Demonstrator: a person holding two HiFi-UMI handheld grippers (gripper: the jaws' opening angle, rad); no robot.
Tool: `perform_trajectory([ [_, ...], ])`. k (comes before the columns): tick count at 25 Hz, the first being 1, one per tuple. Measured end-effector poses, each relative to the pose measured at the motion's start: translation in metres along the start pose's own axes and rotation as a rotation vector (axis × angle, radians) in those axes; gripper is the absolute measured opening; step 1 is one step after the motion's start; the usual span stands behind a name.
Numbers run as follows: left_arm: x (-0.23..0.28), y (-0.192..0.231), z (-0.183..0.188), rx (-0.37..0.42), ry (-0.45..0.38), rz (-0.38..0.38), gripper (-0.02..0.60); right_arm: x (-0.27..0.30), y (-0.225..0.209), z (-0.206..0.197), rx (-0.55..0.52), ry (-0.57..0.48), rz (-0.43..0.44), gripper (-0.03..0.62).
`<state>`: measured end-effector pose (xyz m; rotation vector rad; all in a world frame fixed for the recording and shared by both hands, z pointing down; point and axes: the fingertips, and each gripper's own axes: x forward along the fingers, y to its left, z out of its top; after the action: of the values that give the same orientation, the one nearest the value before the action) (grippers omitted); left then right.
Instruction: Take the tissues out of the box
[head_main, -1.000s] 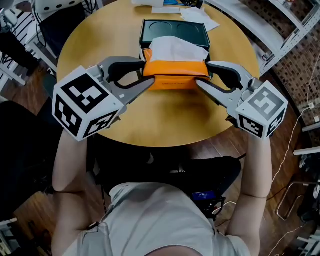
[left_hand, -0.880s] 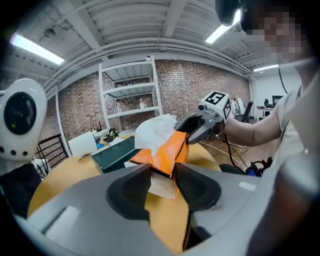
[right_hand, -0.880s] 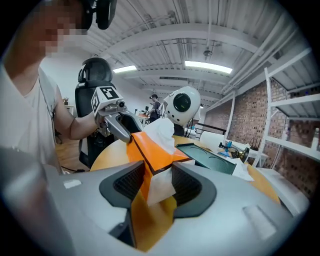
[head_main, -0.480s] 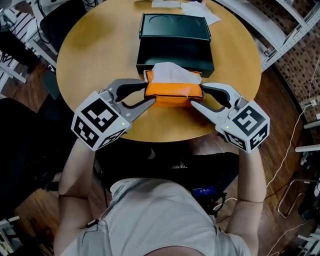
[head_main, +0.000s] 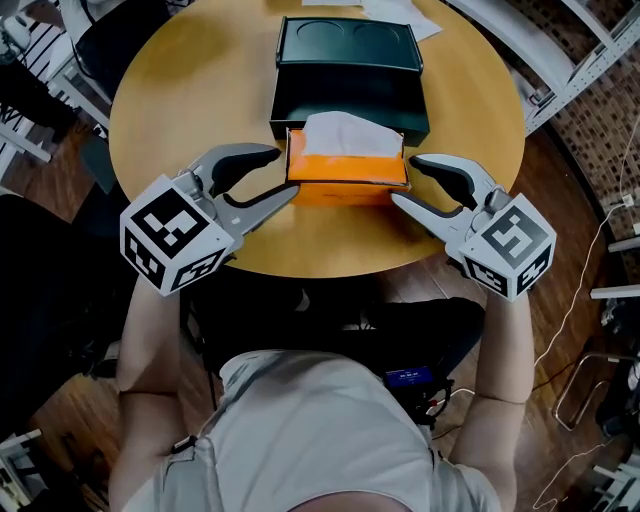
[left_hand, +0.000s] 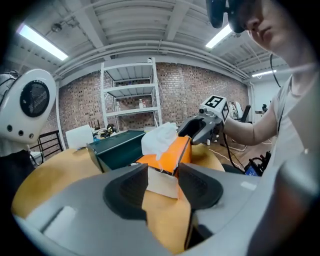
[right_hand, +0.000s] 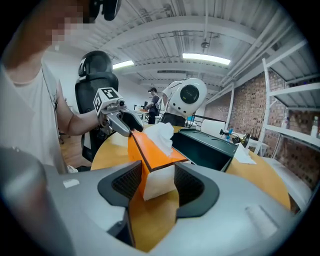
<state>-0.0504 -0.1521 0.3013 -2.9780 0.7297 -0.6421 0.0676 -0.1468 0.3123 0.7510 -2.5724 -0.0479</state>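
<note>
Orange tissue pack (head_main: 347, 175) is out, lying on the table (head_main: 190, 90) at 6 o'clock of the dark green box (head_main: 350, 75). Left gripper (head_main: 283, 172) at its 9 o'clock end and right gripper (head_main: 405, 180) at 3 o'clock are both opening, pack ends between the jaws. Left to do: back off.

Head cam: above and behind my left gripper (head_main: 283, 170) and right gripper (head_main: 405, 180), looking steeply down. Gripper cams: close behind their own opening jaws, facing inward, an end of the orange tissue pack (head_main: 347, 172) between each pair. All three share that pack; each gripper cam sees the opposite gripper.
</note>
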Motion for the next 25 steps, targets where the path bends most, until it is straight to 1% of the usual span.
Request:
perform_trajectory([
  [2, -0.013, 0.010, 0.012, -0.010, -0.061, 0.020, 0.189, -0.008, -0.007, 0.008, 0.033, -0.042, 0.009, 0.207],
  [4, -0.026, 0.028, 0.027, -0.025, -0.154, 0.060, 0.187, -0.018, -0.023, 0.019, 0.060, -0.110, -0.016, 0.202],
  [5, -0.031, 0.041, 0.032, -0.033, -0.203, 0.089, 0.174, -0.023, -0.034, 0.025, 0.072, -0.152, -0.047, 0.179],
  [6, -0.036, 0.055, 0.034, -0.046, -0.246, 0.125, 0.142, -0.027, -0.048, 0.029, 0.086, -0.194, -0.087, 0.141],
  [8, -0.038, 0.086, 0.030, -0.082, -0.305, 0.205, 0.098, -0.032, -0.079, 0.027, 0.125, -0.264, -0.177, 0.063],
  [9, -0.036, 0.099, 0.023, -0.101, -0.323, 0.237, 0.071, -0.032, -0.095, 0.022, 0.150, -0.284, -0.220, 0.038],
  [11, -0.029, 0.119, 0.007, -0.140, -0.335, 0.288, 0.002, -0.029, -0.123, 0.005, 0.193, -0.305, -0.298, 0.002],
  [12, -0.027, 0.125, 0.001, -0.160, -0.338, 0.303, 0.000, -0.026, -0.134, -0.004, 0.209, -0.310, -0.326, 0.002],
  [14, -0.023, 0.129, -0.007, -0.192, -0.348, 0.300, 0.000, -0.022, -0.146, -0.017, 0.230, -0.314, -0.355, 0.002],
  [18, -0.019, 0.134, -0.003, -0.191, -0.358, 0.288, 0.000, -0.023, -0.152, -0.016, 0.249, -0.347, -0.338, 0.002],
  [22, -0.012, 0.137, -0.013, -0.219, -0.307, 0.291, 0.000, -0.011, -0.153, -0.030, 0.336, -0.294, -0.280, 0.002],
  [25, -0.007, 0.141, -0.020, -0.242, -0.261, 0.297, 0.000, -0.006, -0.153, -0.032, 0.346, -0.271, -0.265, 0.002],
])
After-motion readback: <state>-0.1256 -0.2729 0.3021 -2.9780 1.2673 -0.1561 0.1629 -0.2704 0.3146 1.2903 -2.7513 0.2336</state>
